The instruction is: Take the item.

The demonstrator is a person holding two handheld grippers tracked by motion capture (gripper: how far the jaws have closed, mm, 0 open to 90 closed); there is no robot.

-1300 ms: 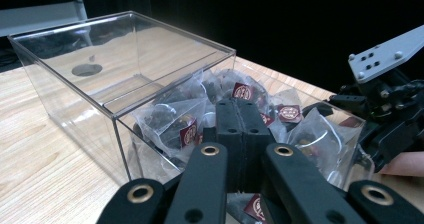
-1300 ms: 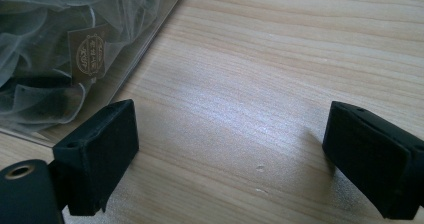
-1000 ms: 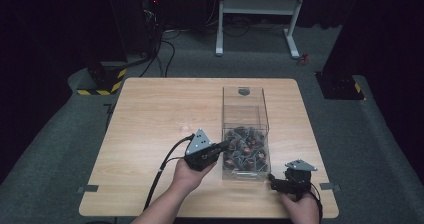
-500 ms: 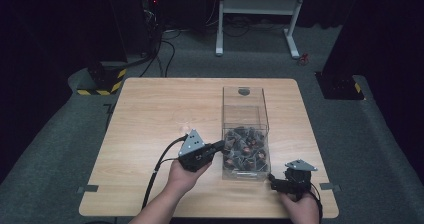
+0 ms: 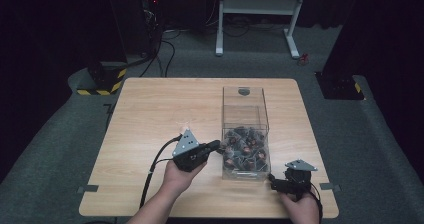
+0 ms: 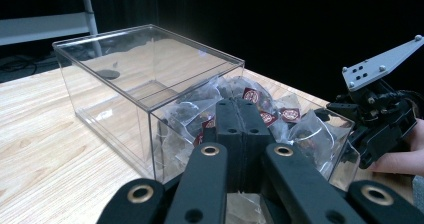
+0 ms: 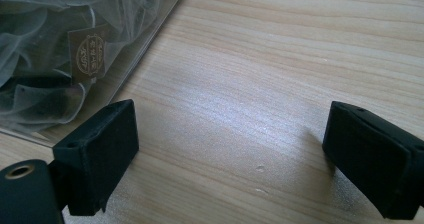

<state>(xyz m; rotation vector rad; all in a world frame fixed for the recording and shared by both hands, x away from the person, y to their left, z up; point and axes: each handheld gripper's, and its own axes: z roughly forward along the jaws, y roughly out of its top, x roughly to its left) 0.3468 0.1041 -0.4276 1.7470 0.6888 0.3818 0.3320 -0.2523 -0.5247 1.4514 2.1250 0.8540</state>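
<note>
Two handheld black two-jaw grippers are in play here, both on a light wooden table (image 5: pixel 150 114). Main thing is a clear rectangular plastic box (image 5: pixel 244 104), sitting right of the table's centre and running lengthwise away from the person. The near half of it is stuffed with a pile of small see-through sachets with dark contents and little dark red labels (image 5: pixel 244 149); the far half looks pretty much bare from above.

Left gripper (image 5: pixel 214 146) is held just off the box's left wall, near the packed end, pointing across at it. In its own view the jaws are pressed flat together with nothing pinched between them, and the tips (image 6: pixel 242 115) sit right up against the clear wall with the sachets (image 6: pixel 280 115) just behind it. Can't say for sure whether the tips actually touch the plastic or are a hair off.

Right gripper (image 5: pixel 273 184) is down by the near right corner of the box, low over the table, held in the person's right hand (image 5: pixel 300 209). Its jaws are spread wide, nothing between them but bare wood (image 7: pixel 280 69). In that view the box corner (image 7: pixel 150 31) sits just beside one jaw, with a gold-printed label (image 7: pixel 87 54) visible through the plastic.
</note>
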